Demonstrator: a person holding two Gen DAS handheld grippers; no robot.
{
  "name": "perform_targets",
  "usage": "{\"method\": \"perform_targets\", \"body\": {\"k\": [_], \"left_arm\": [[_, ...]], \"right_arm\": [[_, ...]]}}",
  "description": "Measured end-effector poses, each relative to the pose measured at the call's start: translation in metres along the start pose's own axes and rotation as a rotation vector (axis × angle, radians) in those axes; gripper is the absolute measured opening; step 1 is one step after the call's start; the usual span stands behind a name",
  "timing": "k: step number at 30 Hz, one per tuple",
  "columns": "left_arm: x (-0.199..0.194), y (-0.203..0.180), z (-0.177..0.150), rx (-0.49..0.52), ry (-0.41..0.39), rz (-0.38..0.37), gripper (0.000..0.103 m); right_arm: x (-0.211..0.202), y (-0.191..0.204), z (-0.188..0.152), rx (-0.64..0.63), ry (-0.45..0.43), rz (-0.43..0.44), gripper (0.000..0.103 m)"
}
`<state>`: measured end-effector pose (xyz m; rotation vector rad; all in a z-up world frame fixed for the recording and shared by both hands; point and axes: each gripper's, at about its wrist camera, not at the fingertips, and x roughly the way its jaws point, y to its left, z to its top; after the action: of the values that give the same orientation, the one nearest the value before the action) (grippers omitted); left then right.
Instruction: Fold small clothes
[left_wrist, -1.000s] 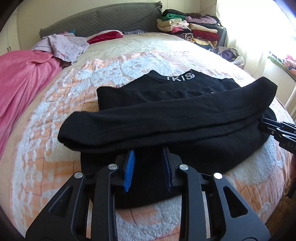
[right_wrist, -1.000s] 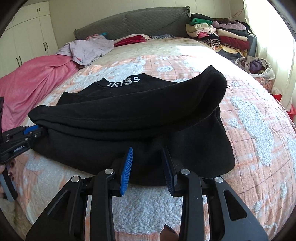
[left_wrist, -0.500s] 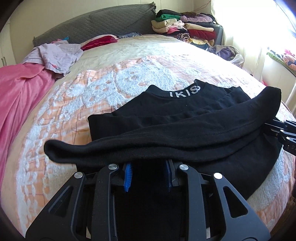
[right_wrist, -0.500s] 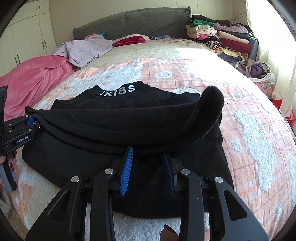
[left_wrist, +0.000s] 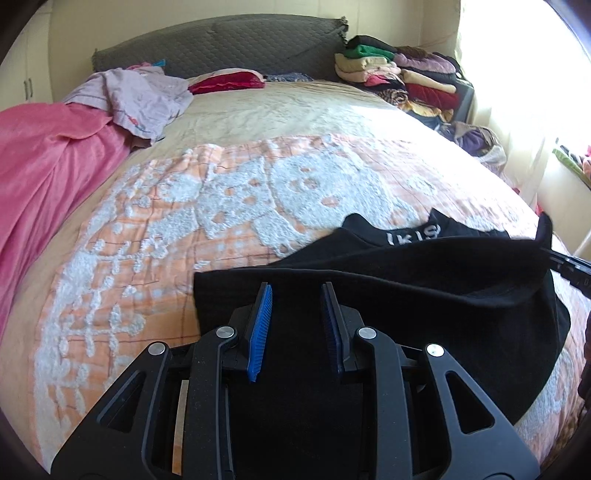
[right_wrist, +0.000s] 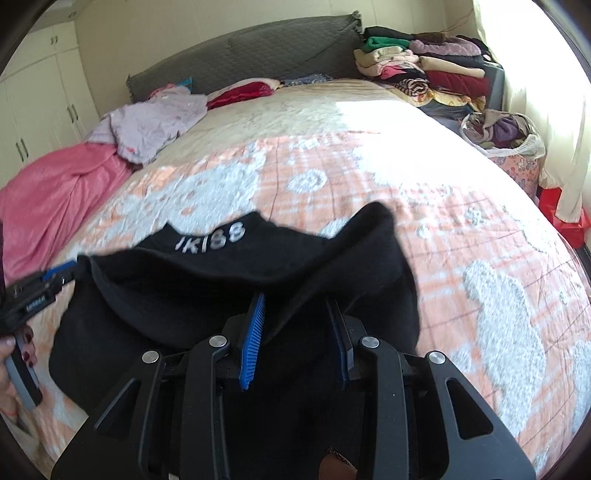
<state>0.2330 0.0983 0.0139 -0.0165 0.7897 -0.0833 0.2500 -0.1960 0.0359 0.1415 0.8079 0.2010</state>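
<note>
A black garment (left_wrist: 424, 280) with white "IKISS" lettering at its waistband lies on the orange and white bedspread (left_wrist: 221, 206). It also shows in the right wrist view (right_wrist: 221, 280). My left gripper (left_wrist: 297, 291) is open, its blue pads above the garment's near left part. My right gripper (right_wrist: 295, 299) is open, with a raised fold of black fabric draped over its fingertips. The left gripper also shows at the left edge of the right wrist view (right_wrist: 44, 280), at the garment's left corner.
A pink blanket (left_wrist: 40, 177) lies on the left of the bed, a lilac garment (left_wrist: 136, 96) and a red one (left_wrist: 229, 79) near the grey headboard (left_wrist: 221, 44). A stack of folded clothes (right_wrist: 424, 70) stands at the far right, a bag of clothes (right_wrist: 506, 133) beside the bed.
Both grippers have moved forward over the garment, carrying its near fold toward the waistband. The left gripper's pads are now clear above the fabric.
</note>
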Motion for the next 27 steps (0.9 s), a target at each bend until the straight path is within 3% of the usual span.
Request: {"method": "perform_targets", "body": {"k": [8,13,18,20,21,27], "left_arm": [[-0.016,0.031,0.003,-0.081,-0.02,0.016,0.021],[-0.013,0.057,-0.004,-0.145,0.004,0.039,0.021],[0.003,0.059,-0.012,-0.151,0.049,-0.019,0.021],[0.01,0.056,-0.015,-0.154,0.069,-0.06,0.036],[0.012,0.055,-0.016,-0.152,0.072,-0.066,0.038],[0.028,0.043,-0.023,-0.121,0.097,-0.056,0.038]], "right_arm": [[-0.027,-0.036,0.013,0.067,-0.094,-0.043,0.032],[-0.013,-0.055,0.004,0.069,-0.042,-0.082,0.036],[0.02,-0.056,0.001,0.05,0.043,-0.079,0.046],[0.029,-0.055,0.002,0.046,0.063,-0.069,0.046],[0.034,-0.054,0.004,0.04,0.073,-0.066,0.046],[0.058,-0.05,0.01,0.005,0.108,-0.079,0.046]]}}
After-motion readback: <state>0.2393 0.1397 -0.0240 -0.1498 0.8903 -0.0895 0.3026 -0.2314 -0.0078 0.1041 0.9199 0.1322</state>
